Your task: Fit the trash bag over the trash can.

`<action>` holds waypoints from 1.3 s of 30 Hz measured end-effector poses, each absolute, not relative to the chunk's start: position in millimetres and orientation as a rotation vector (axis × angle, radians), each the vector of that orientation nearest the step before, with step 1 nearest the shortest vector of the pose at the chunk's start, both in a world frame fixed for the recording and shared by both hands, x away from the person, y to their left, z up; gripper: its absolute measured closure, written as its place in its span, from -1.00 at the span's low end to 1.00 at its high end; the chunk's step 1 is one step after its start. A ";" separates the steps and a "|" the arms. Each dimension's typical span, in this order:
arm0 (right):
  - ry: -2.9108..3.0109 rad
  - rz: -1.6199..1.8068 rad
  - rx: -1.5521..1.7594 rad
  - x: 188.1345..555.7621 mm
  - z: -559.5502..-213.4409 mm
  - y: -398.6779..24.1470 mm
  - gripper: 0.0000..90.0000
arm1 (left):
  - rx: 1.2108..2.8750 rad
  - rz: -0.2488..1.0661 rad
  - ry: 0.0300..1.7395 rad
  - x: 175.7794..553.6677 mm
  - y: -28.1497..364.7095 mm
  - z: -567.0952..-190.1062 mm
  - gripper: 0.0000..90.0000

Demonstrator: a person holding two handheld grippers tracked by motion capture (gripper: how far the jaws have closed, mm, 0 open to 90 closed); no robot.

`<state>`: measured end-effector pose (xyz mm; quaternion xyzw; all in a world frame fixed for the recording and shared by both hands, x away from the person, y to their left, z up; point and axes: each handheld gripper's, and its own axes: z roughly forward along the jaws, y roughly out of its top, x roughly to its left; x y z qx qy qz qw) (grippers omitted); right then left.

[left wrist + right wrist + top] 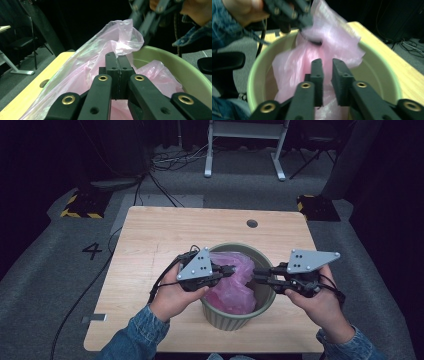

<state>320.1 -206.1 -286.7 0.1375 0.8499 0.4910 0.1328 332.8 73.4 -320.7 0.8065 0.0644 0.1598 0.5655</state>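
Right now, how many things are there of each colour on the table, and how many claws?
Pink: 1, the plastic bag in the bin.
Green: 1, the round bin on the wooden table.
Black claws: 2, the left claw shut on the bag and the right claw, slightly open over the bin.
Total: 4

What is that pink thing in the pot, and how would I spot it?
Look at the wooden table; near its front edge stands a round green bin. Inside it sits a crumpled pink plastic bag, thin and see-through. The left gripper is shut on its top edge; it is the only soft, pink thing there.
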 end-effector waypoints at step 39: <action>2.343 1.437 0.498 326.3 -263.5 -222.8 1.00 | 1.781 0.305 0.127 324.4 70.9 -311.1 0.20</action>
